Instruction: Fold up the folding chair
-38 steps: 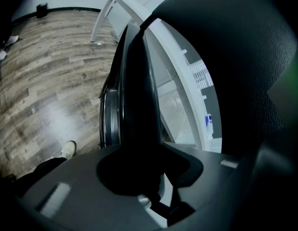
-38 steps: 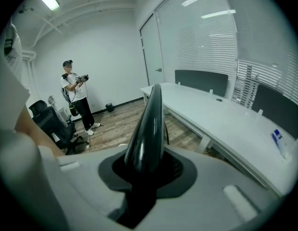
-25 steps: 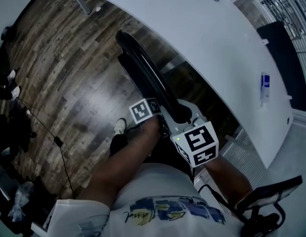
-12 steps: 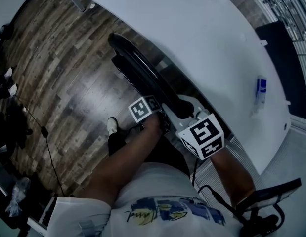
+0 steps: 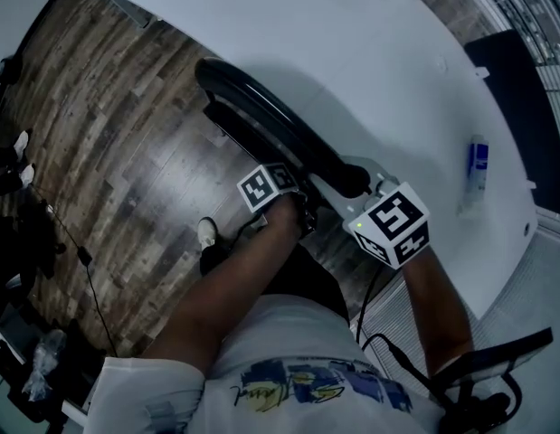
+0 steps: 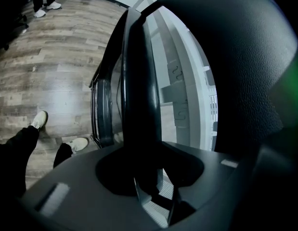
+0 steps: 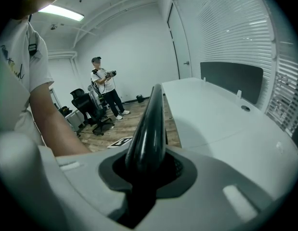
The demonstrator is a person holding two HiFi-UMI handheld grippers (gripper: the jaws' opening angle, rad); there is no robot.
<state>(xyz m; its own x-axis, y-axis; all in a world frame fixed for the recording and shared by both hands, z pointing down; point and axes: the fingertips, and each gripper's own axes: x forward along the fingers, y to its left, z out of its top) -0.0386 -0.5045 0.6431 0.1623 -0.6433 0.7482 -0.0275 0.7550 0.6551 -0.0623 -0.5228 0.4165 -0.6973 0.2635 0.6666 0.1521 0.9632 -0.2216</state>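
Note:
The black folding chair (image 5: 280, 129) is folded flat and held up on edge beside the white table (image 5: 397, 70). My left gripper (image 5: 300, 208) is shut on its dark frame near the lower end. In the left gripper view the frame bar (image 6: 136, 81) runs straight up from between the jaws of this gripper (image 6: 148, 170). My right gripper (image 5: 358, 186) is shut on the chair's rounded near end, over the table's edge. The right gripper view shows that glossy black edge (image 7: 151, 124) rising out of the closed gripper (image 7: 144, 174).
A blue and white bottle (image 5: 477, 165) stands on the table's far right. A cable (image 5: 90, 260) crosses the wood floor, and people's shoes (image 5: 17, 152) show at the left edge. A person (image 7: 105, 88) stands by black office chairs (image 7: 88, 107) at the back.
Both grippers and the chair have shifted up and right in the head view, toward the table. The chair's near end now overlaps the table's edge.

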